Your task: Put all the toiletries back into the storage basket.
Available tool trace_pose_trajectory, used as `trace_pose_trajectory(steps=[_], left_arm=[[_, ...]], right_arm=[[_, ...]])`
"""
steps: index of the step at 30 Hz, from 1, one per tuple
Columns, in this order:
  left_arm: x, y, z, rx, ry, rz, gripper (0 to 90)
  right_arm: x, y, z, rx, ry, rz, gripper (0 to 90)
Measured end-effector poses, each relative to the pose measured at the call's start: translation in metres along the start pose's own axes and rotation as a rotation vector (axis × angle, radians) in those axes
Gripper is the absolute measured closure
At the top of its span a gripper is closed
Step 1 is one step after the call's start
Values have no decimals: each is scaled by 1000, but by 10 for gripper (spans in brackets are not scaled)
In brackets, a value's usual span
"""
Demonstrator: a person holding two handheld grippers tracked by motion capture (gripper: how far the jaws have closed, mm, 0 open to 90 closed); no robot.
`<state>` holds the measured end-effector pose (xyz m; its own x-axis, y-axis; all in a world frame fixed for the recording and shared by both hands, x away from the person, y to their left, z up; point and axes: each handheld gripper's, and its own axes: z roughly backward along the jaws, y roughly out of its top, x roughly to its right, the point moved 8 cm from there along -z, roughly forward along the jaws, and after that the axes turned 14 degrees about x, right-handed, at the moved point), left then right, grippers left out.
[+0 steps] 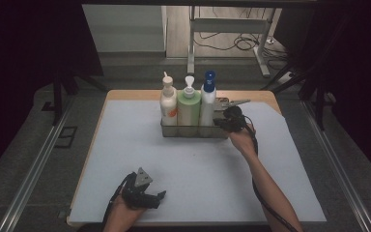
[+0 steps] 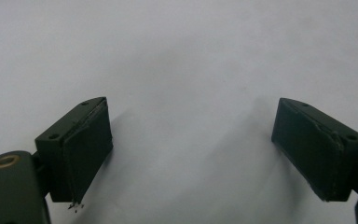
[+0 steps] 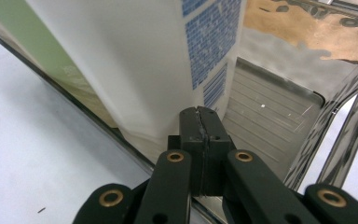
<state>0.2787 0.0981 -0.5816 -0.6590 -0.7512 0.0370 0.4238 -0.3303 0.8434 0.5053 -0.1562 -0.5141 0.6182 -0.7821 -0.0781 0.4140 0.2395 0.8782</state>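
At a counter point(image 1: 125, 159) covered by a pale mat, a person works a metal rack point(image 1: 193, 130) holding three bottles in a row: a cream bottle point(image 1: 168, 104) at the left, a green bottle point(image 1: 189, 107) in the middle and a white bottle point(image 1: 207, 104) with a blue cap at the right. The rack stands toward the far middle of the counter. The right gripper point(image 1: 222, 122) sits at the rack's right end, beside the white bottle point(image 3: 135, 60); in the right gripper view its jaws are pressed together, pad against pad, at the rack's rim point(image 3: 140, 156), and whether the thin rim is pinched between them cannot be told. The rack's empty ribbed floor point(image 3: 270, 126) shows past the jaws. The left gripper point(image 1: 160, 197) rests near the counter's front edge, well apart from the rack, its jaws spread wide over bare mat point(image 2: 191, 56) with nothing between them.
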Motion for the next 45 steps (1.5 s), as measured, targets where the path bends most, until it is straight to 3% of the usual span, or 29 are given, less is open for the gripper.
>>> trace_pose_trajectory(steps=[34, 43, 45], left_arm=[[0, 0, 0, 0, 0, -1, 120], [0, 0, 0, 0, 0, 0, 120], [0, 0, 0, 0, 0, 0, 120]], right_arm=[[1, 4, 10, 5, -9, -4, 801], [-2, 9, 18, 16, -6, 4, 735], [-3, 10, 21, 18, -11, 7, 683]])
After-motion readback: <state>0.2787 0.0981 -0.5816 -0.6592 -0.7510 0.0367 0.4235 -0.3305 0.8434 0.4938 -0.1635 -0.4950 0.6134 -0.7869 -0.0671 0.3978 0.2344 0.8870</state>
